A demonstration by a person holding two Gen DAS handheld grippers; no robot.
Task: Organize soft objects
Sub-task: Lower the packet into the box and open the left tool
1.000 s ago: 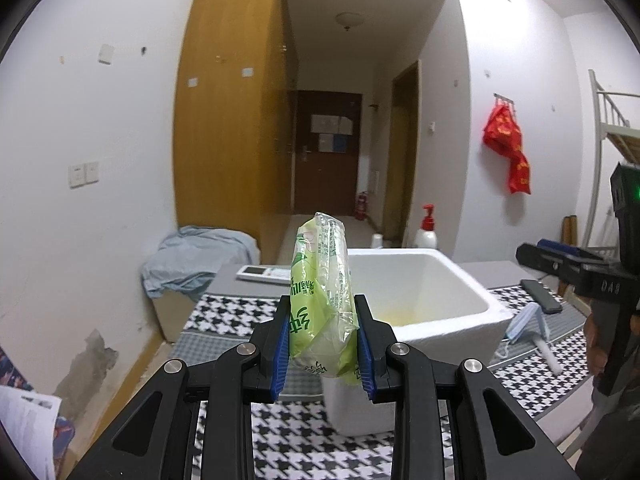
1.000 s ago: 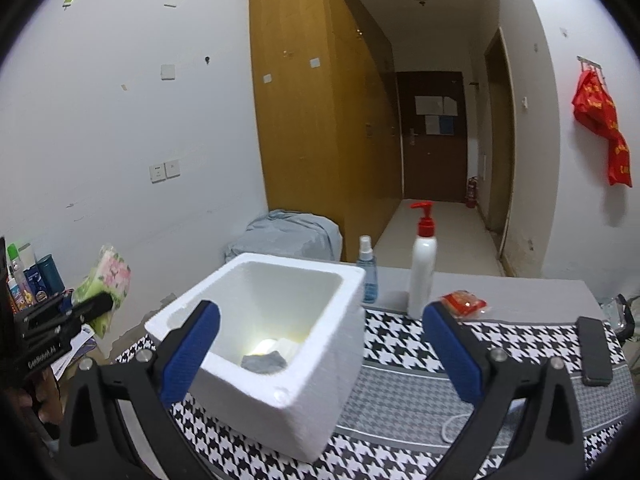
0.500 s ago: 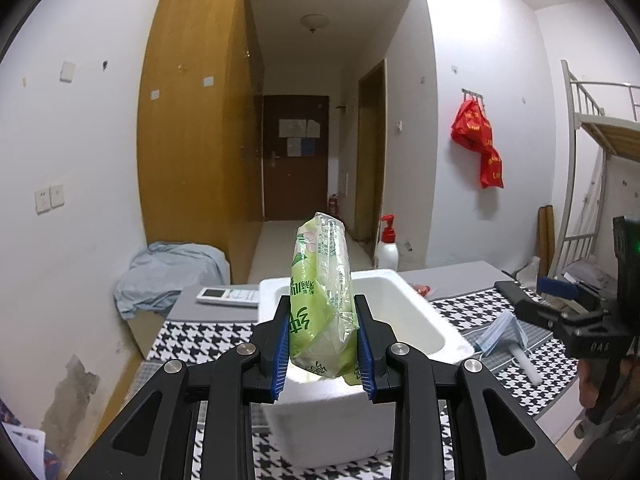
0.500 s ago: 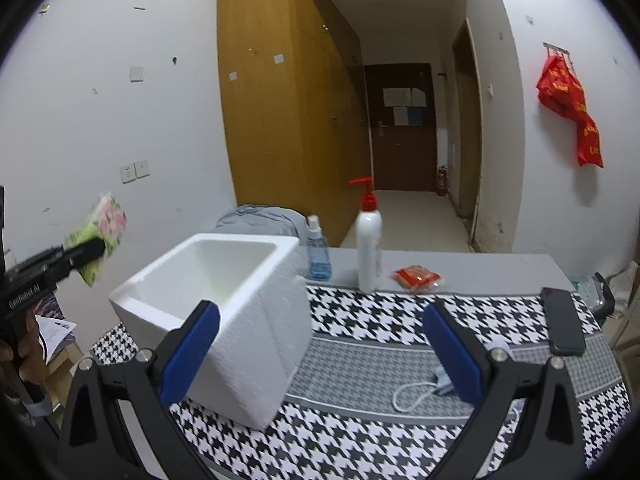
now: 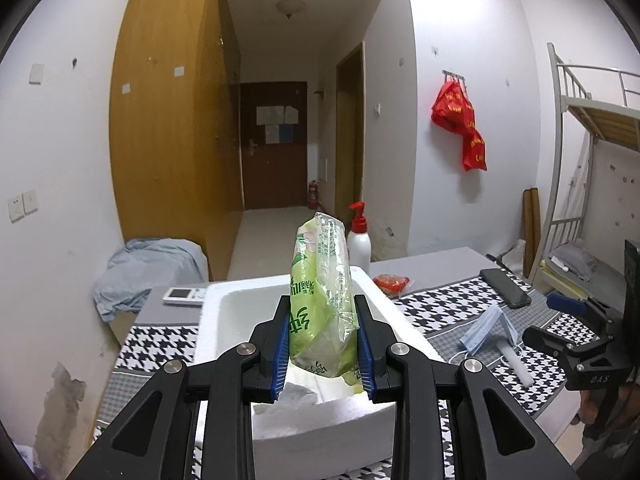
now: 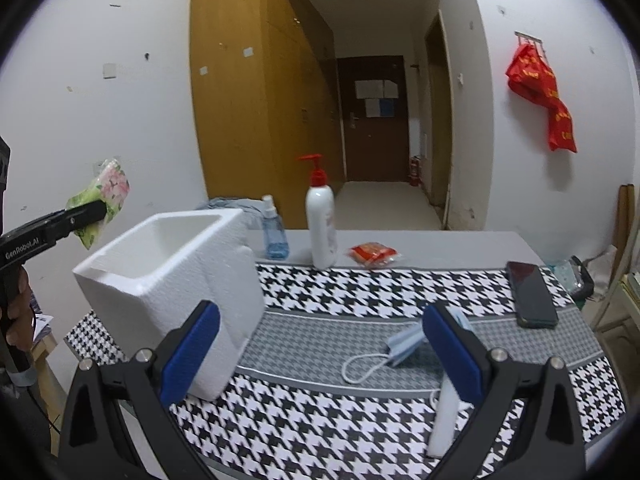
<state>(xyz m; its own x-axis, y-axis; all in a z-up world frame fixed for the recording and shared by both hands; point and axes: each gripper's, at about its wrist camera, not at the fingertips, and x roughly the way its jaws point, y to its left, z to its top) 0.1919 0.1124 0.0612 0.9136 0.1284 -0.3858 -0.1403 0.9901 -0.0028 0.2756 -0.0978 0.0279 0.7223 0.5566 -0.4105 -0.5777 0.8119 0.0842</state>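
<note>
centre frame of the left wrist view, the left gripper [image 5: 323,344] pinches an upright green tissue pack [image 5: 322,300] between its blue pads, just above the white foam box [image 5: 224,312]. over in the right wrist view, the right gripper [image 6: 320,352] has its jaws spread wide, nothing gripped, face mask [image 6: 404,344] lying on the houndstooth cloth [image 6: 360,292] between them.

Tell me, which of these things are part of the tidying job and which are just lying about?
Part of the job:
- green tissue pack, pinched in the left tongs
- white foam box
- blue face mask
- right tongs, open, empty

Just lying about:
- pump bottle
- blue spray bottle
- phone
- remote control
- red packet
</note>
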